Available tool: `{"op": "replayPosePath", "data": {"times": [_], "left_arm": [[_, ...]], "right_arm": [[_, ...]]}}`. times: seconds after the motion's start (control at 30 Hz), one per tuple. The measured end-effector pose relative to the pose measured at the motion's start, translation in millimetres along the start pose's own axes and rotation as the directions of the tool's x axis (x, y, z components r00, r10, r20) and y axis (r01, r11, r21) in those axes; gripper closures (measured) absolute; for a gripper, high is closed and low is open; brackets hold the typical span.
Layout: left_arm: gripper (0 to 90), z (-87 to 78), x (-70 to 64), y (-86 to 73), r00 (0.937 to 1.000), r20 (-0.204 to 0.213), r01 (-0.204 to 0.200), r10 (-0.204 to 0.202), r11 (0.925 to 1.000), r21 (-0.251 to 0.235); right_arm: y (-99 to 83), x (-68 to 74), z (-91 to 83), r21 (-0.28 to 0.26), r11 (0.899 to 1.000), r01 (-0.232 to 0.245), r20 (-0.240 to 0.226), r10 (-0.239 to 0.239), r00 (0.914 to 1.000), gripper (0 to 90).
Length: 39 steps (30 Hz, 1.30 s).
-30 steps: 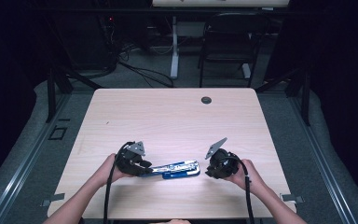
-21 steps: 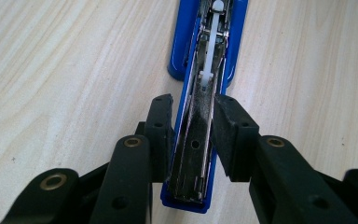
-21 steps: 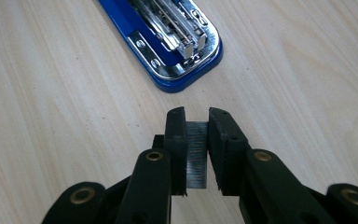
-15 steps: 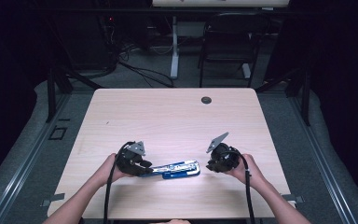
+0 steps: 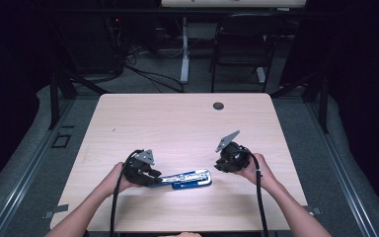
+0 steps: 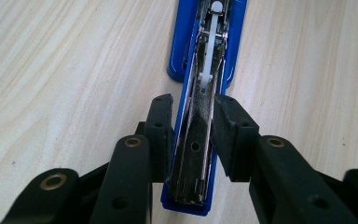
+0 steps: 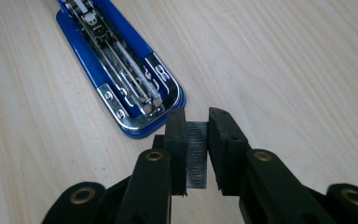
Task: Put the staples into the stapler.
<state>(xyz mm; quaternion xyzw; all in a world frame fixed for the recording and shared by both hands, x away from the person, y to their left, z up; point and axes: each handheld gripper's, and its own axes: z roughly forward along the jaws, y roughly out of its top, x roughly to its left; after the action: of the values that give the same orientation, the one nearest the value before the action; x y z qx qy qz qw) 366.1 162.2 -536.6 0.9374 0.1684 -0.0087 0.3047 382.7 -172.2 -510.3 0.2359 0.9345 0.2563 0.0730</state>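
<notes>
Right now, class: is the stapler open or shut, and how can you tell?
Open. The stapler lies flat on the table with its metal staple channel exposed, gripped by the left gripper.

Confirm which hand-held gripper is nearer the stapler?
Left. The left hand-held gripper is clamped on the blue stapler; the right hand-held gripper, holding a staple strip, sits just off its front end.

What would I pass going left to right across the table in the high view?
Left gripper clamped on one end of the opened blue stapler → right gripper, pinching a strip of staples. The small round table grommet overlaps these, so I leave it out.
</notes>
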Motion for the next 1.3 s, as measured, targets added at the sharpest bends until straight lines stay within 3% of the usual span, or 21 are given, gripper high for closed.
{"op": "replayPosePath", "data": {"times": [0.37, 0.7, 0.83, 0.9, 1.1, 1.3], "left_arm": [[68.0, -0.1, 0.0, 0.3, 1.0, -0.002, -0.001, 0.001, 1.0, 0.002], [67.1, 0.4, 0.1, 1.5, 1.0, -0.006, 0.001, -0.001, 1.0, 0.004], [67.0, 1.3, 0.3, 2.3, 1.0, -0.005, -0.001, 0.001, 1.0, 0.002], [66.9, 0.7, -0.1, 3.4, 0.9998, -0.021, -0.005, 0.005, 0.9999, 0.015], [66.2, 2.1, 0.9, 3.9, 1.0, -0.009, -0.002, 0.002, 1.0, 0.005], [66.2, 1.9, 1.6, 4.2, 1.0, -0.006, 0.002, -0.002, 1.0, 0.01]], "right_arm": [[15.8, -3.3, 3.8, -0.033, 0.999, 0.034, -0.005, -0.034, 0.9994, 78.2], [33.6, 1.8, 12.4, -0.057, 0.995, 0.08, -0.053, -0.083, 0.9952, 78.2], [39.0, 5.3, 17.6, -0.065, 0.992, 0.105, -0.08, -0.11, 0.9907, 78.2], [41.5, 8.2, 20.1, -0.072, 0.99, 0.122, -0.099, -0.129, 0.9866, 78.2], [47.3, 15.9, 27.1, -0.087, 0.983, 0.165, -0.153, -0.177, 0.9723, 78.2], [47.8, 18.5, 33.8, -0.068, 0.979, 0.195, -0.187, -0.204, 0.9608, 78.2]]}}
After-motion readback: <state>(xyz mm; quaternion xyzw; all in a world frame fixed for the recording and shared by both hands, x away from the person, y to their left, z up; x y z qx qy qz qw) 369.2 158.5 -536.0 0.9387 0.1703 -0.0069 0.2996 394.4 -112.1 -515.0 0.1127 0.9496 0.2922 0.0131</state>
